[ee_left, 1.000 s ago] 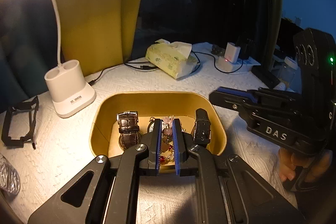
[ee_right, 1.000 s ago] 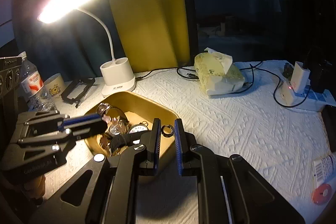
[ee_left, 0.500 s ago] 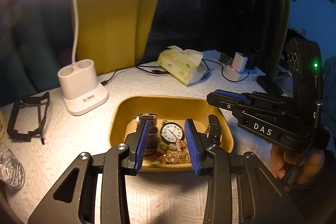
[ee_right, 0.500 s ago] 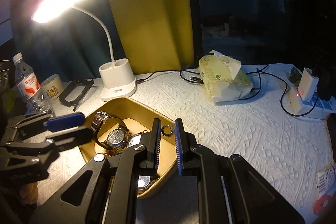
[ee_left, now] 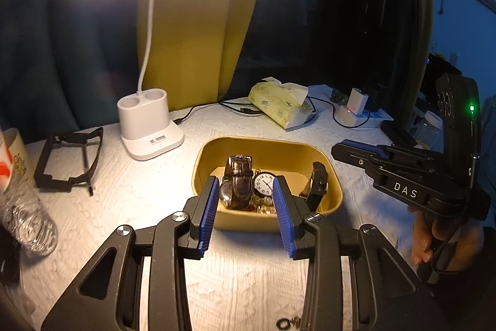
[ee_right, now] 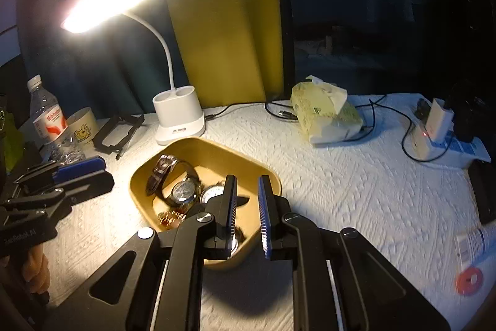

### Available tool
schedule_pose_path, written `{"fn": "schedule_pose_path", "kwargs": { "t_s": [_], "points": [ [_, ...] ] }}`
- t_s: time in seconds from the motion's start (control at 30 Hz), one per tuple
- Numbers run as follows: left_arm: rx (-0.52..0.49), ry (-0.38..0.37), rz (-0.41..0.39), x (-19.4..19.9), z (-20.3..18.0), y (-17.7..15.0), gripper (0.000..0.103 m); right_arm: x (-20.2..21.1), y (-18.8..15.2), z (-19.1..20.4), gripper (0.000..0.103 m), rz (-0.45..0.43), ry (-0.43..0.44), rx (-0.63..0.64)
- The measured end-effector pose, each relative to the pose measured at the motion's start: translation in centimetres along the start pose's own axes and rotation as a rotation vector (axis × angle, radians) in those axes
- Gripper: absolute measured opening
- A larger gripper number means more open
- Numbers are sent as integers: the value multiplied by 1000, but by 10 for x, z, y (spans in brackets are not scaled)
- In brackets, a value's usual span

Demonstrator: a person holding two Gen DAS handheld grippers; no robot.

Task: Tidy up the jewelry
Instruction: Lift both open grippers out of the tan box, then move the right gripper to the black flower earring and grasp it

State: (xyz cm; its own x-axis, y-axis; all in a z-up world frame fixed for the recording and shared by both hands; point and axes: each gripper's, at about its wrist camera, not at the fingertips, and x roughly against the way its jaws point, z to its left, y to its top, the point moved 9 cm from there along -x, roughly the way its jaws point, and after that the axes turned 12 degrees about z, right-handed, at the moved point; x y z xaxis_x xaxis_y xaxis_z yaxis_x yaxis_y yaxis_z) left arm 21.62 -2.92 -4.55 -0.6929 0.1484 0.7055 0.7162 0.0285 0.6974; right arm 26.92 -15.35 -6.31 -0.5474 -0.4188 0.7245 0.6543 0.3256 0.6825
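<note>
A yellow tray (ee_left: 217,148) (ee_right: 141,176) on the white cloth holds a brown-strap watch (ee_left: 237,176) (ee_right: 161,171), a white-faced pocket watch (ee_left: 264,183) (ee_right: 210,194), a black-strap watch (ee_left: 319,180), another watch (ee_right: 183,190) and small gold pieces (ee_left: 263,205) (ee_right: 169,217). My left gripper (ee_left: 245,208) is open and empty, above the tray's near edge. My right gripper (ee_right: 248,202) is open a little and empty, above the tray's right corner. No ring shows between its fingers.
A lit white desk lamp (ee_left: 148,126) (ee_right: 178,120) stands behind the tray. A tissue pack (ee_left: 280,104) (ee_right: 325,114), cables and a charger (ee_right: 434,126) lie at the back right. A water bottle (ee_right: 49,126), a mug (ee_right: 82,126) and a black frame (ee_left: 68,157) are at the left.
My left gripper has opened wide and drawn back from the tray. My right gripper has opened, and the ring it held between its fingers is gone from them.
</note>
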Motion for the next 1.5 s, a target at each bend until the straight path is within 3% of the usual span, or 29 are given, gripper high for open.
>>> {"fn": "schedule_pose_path", "kwargs": {
  "t_s": [0.77, 1.17, 1.5],
  "points": [
    [70, 0, -22, 58, 14, -61, 39, 38, -65, 36, 14, 50, -46, 14],
    [96, 5, -20, 70, 24, -85, 39, 33, -85, 65, 14, 82, -30, 50],
    [167, 16, -8, 73, 53, -108, 39, 5, -111, 96, 14, 182, 7, 102]
  ]
}}
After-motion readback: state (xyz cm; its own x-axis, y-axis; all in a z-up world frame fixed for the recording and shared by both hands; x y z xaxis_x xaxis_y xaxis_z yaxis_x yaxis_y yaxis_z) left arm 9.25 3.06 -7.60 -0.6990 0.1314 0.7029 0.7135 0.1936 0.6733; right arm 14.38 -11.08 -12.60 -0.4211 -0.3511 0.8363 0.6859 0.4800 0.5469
